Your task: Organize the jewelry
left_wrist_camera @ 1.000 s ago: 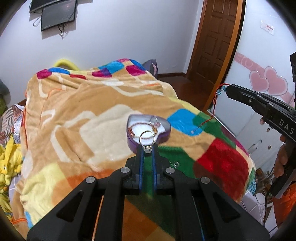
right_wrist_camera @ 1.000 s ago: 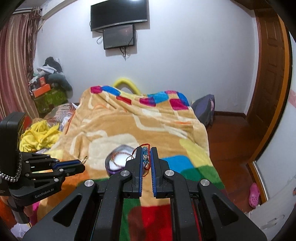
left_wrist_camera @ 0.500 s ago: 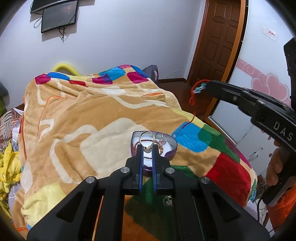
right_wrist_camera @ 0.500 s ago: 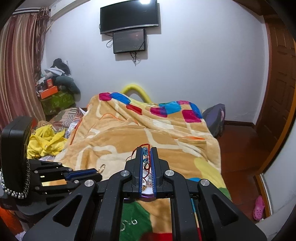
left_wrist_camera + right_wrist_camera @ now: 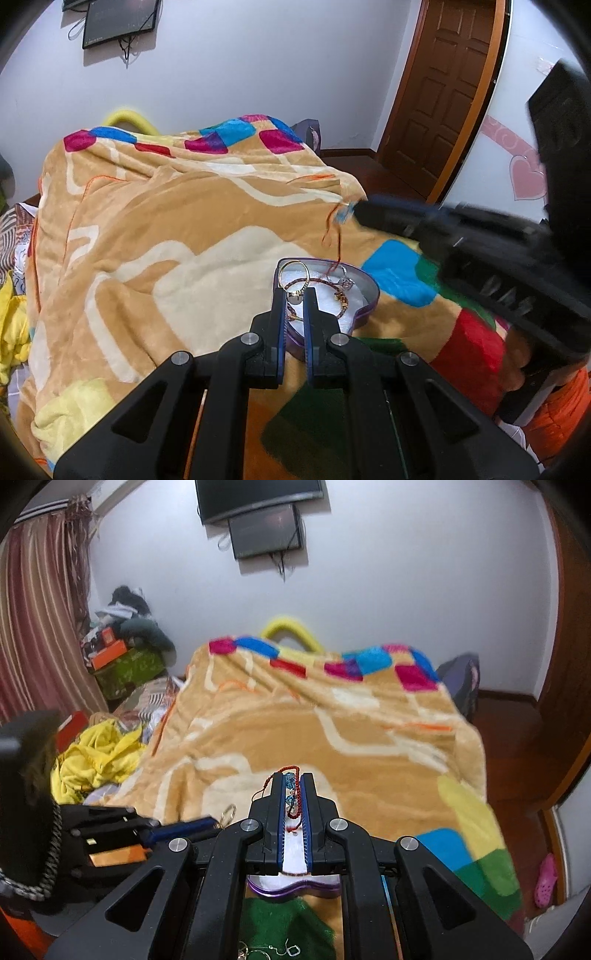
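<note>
Two grippers meet over the purple heart-shaped tin [image 5: 364, 300] on the patchwork blanket [image 5: 155, 236]. Your left gripper [image 5: 294, 295] pinches a gold hoop earring [image 5: 294, 274] in narrow fingers, level above the tin's near edge. Your right gripper [image 5: 294, 792] clamps a red cord bracelet [image 5: 293, 801] with blue beads, its cord dangling into the tin. Only the right wrist view shows loose earrings [image 5: 271, 950] on the green patch.

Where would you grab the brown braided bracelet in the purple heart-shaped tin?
Pinch the bare cord arc of the brown braided bracelet, down from above: it lies flat on white padding, and the purple heart-shaped tin walls off the sides.
</note>
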Tool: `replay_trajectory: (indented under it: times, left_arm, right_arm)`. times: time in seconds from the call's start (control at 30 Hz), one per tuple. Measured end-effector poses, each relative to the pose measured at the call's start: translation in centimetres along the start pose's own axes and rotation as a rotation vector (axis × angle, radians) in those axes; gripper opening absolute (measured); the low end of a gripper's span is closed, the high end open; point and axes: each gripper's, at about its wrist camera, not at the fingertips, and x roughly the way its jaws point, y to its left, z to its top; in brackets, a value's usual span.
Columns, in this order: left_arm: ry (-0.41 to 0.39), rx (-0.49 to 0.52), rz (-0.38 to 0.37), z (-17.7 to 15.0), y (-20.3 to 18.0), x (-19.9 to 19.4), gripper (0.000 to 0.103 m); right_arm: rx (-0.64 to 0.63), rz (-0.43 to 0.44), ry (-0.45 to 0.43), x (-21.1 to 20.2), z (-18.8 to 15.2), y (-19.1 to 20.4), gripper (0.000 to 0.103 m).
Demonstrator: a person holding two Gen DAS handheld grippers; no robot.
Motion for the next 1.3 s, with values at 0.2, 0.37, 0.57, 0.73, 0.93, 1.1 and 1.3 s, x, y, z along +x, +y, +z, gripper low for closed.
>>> replay_trajectory:
  times: [0.2, 0.37, 0.57, 0.73, 0.93, 1.1, 1.3]
  left_arm:
    - [0.032, -0.002, -0.029, -0.2, -0.1, 1.2, 0.007]
    - [0.061, 0.023, -0.047, -0.4, -0.9, 2.2, 0.007]
    - [0.087, 0.042, -0.054, -0.3, -1.4, 3.0, 0.007]
    - [0.111, 0.024, -0.059, -0.2, -1.1, 3.4, 0.007]
    - [0.106, 0.019, -0.056, -0.2, -1.1, 3.0, 0.007]
    - [0.093, 0.022, -0.044, -0.1, -1.2, 2.1, 0.007]
    - [0.071, 0.019, -0.02, 0.0, -1.3, 0.2, 0.01]
  right_arm:
    - [-0.005, 0.003, 0.144, 3.0, -2.1, -1.0, 0.007]
    - [-0.009, 0.001, 0.202, 3.6, -2.7, -1.9, 0.007]
    - [-0.001, 0.027, 0.25, 4.1, -2.7, -2.4, 0.007]
    - [-0.011, 0.029, 0.265, 4.1, -2.8, -2.4, 0.007]
    - [-0.013, 0.032, 0.275, 3.8, -2.7, -2.3, 0.008]
    - [-0.022, 0.016, 0.258, 2.7, -2.3, -2.0, 0.01]
    - [-0.03, -0.012, 0.207, 0.4, -2.0, -1.4, 0.027]
